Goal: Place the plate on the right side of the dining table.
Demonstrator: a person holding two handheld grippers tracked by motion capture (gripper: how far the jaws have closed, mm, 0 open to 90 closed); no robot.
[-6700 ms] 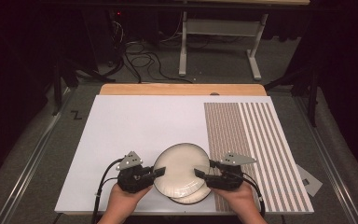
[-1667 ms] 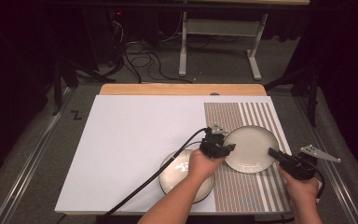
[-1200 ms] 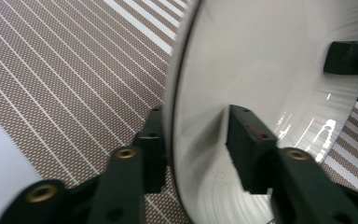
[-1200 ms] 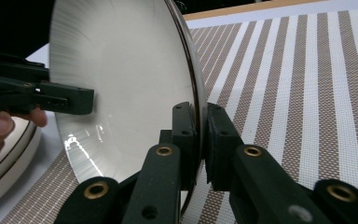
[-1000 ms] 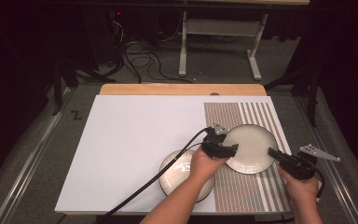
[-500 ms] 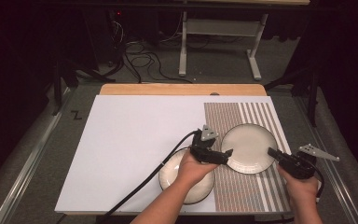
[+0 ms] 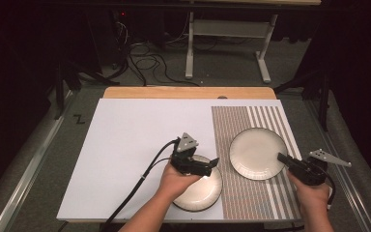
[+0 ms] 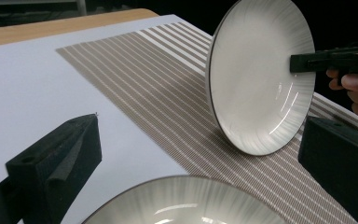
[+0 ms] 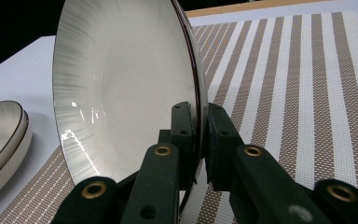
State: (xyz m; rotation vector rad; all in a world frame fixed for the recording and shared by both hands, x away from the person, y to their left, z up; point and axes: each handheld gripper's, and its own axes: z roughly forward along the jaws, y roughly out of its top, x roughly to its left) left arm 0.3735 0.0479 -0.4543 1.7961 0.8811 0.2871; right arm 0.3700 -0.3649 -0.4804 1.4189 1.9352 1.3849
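A white plate with a dark rim (image 7: pixel 256 153) (image 8: pixel 261 79) (image 9: pixel 121 79) stands tilted on the striped mat (image 7: pixel 251 121), its lower edge resting on the weave. My right gripper (image 7: pixel 281 158) (image 9: pixel 200 121) is shut on its right rim; it is seen again farther off as the right gripper (image 8: pixel 303 62). My left gripper (image 7: pixel 211 166) (image 8: pixel 203 130) hovers over a stack of like plates (image 7: pixel 203 188) (image 8: pixel 186 205) (image 9: pixel 0 135) at the table's front. Its jaws have just been opening and stand wide, with nothing between them.
A white board (image 7: pixel 140 135) covers the table's left and middle, and the striped mat (image 9: pixel 307 93) covers the right part. A wooden strip (image 7: pixel 188 93) runs along the far edge. Cables and a metal stand (image 7: pixel 222 43) lie on the floor beyond.
My left gripper has let go of the tilted plate's left rim, opened, and drawn back left over the stack. The right gripper and the plate have stayed put.
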